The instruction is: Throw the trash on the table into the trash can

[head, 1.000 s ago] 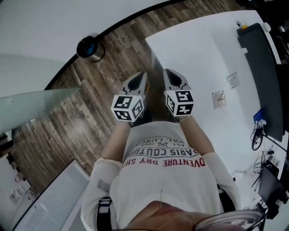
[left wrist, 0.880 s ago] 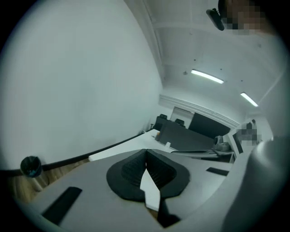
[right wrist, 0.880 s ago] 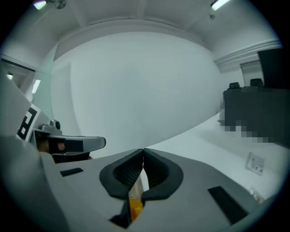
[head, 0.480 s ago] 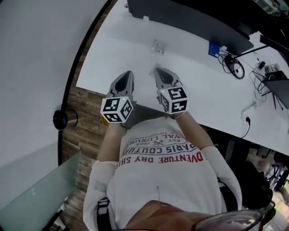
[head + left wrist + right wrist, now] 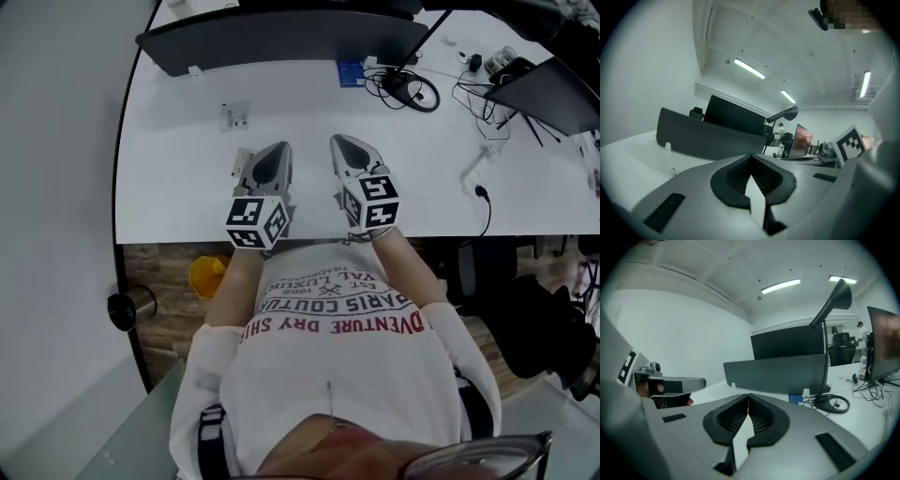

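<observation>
While scraps (image 5: 234, 116) dot the table (image 5: 169, 197), cables (image 5: 412, 89) coil nearby.

One small pale wrapper (image 5: 234, 115) lies flat out on the white table (image 5: 178, 192), and a second scrap (image 5: 240, 161) lies nearer the front edge. The round dark trash can (image 5: 129, 307) stands upright on the floor, well apart from both.
</observation>
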`<state>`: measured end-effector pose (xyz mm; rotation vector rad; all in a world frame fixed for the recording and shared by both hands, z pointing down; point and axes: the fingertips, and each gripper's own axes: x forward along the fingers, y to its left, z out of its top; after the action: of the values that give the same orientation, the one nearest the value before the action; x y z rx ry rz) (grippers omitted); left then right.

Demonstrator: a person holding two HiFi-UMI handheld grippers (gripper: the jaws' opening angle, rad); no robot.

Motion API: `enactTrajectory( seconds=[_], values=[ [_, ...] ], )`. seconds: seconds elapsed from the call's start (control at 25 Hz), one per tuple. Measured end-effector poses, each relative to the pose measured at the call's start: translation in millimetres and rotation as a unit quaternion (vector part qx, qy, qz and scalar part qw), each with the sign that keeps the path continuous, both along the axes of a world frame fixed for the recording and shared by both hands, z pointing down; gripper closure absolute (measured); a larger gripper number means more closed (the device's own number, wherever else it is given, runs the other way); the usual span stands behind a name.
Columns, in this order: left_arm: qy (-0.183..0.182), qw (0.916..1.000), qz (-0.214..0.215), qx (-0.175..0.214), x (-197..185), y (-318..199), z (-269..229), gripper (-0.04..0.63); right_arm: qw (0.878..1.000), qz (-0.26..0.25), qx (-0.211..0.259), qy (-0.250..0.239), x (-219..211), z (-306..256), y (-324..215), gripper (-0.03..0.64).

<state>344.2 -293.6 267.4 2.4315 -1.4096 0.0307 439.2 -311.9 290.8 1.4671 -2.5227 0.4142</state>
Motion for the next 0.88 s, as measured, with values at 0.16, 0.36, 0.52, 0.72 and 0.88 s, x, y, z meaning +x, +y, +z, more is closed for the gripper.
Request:
enactTrajectory(
  seconds=[0.16,0.36,0.52,0.72,0.88],
  values=[
    [-0.002,0.9997,0.025,-0.002,34,-6,6,0.572,1.000,0.026,-0.001,0.000,36,5,-1,0.591],
    [-0.024,0.9993,0.030,0.004,50,-14,7,0.572,0.999,0.034,0.005,0.001,56,6,-2,0.591],
    [-0.005,0.9998,0.021,-0.002,54,-19,5,0.572,0.999,0.032,-0.002,0.001,64,10,-6,0.591],
    [-0.003,0.9998,0.003,-0.021,56,-28,12,0.572,1.000,0.019,-0.021,0.004,70,21,-17,0.589],
    [0.004,0.9989,-0.011,-0.046,51,-40,22,0.572,0.999,0.006,-0.044,0.021,72,36,-40,0.589]
  ],
)
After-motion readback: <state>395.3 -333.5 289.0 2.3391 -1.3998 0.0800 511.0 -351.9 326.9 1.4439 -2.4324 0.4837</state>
